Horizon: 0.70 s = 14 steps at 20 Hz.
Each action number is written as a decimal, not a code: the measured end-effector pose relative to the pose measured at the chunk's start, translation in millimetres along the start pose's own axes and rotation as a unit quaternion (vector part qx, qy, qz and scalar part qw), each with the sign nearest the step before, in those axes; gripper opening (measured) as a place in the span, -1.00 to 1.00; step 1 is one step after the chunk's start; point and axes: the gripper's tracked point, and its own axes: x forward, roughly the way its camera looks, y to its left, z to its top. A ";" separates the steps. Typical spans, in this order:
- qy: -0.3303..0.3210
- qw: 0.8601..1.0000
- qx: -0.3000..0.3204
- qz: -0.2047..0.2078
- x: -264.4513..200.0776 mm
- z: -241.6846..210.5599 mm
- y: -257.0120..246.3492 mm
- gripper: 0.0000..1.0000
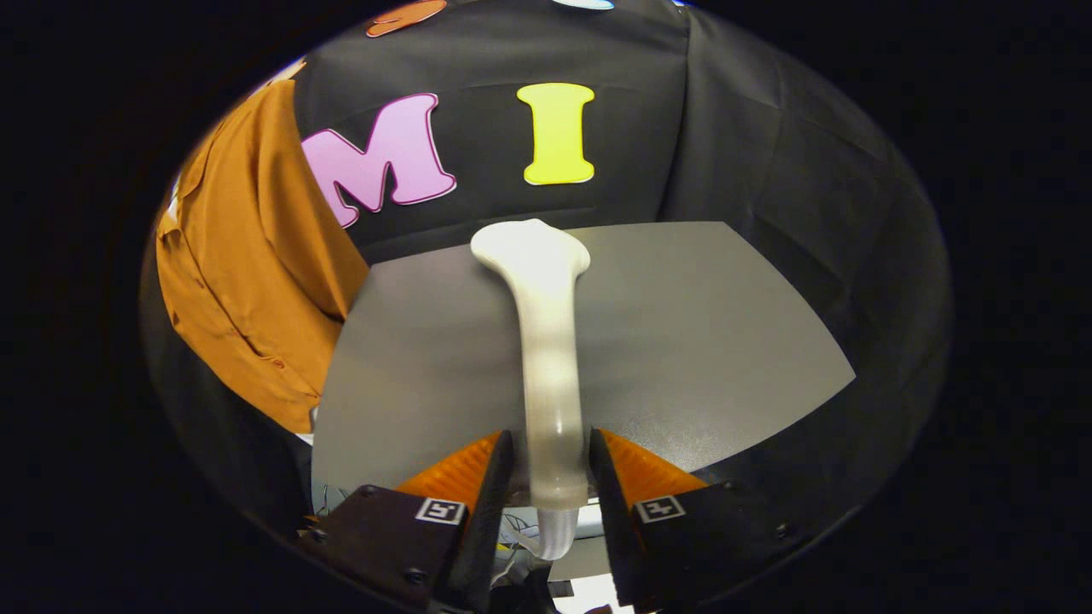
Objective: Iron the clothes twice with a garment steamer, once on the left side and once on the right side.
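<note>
While the gripper [551, 465] clamps the steamer [546, 341] handle above the table [708, 341]; shirt [247, 256] hangs left.

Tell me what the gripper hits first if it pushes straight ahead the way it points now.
The gripper has its fingers shut on the steamer, whose head leads. Straight ahead lies the grey table, then the black cloth wall; probably the wall comes first, though depth is unclear. The orange shirt hangs off to the side.

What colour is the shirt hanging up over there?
The hanging shirt is plain orange-brown, clearest in the gripper view, beyond the gripper clamping the white garment steamer.
</note>
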 end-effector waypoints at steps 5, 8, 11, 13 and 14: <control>-0.029 0.999 -0.040 0.014 5.0 -0.3 1.3 -0.37; -0.051 0.998 -0.024 0.025 -1.4 4.8 3.1 -0.47; -0.097 0.995 -0.001 0.021 -24.7 19.6 -0.4 -0.47; -0.131 0.991 -0.002 0.017 -50.2 31.1 -1.1 -0.47; -0.149 0.989 -0.001 0.016 -64.3 37.1 -0.6 -0.47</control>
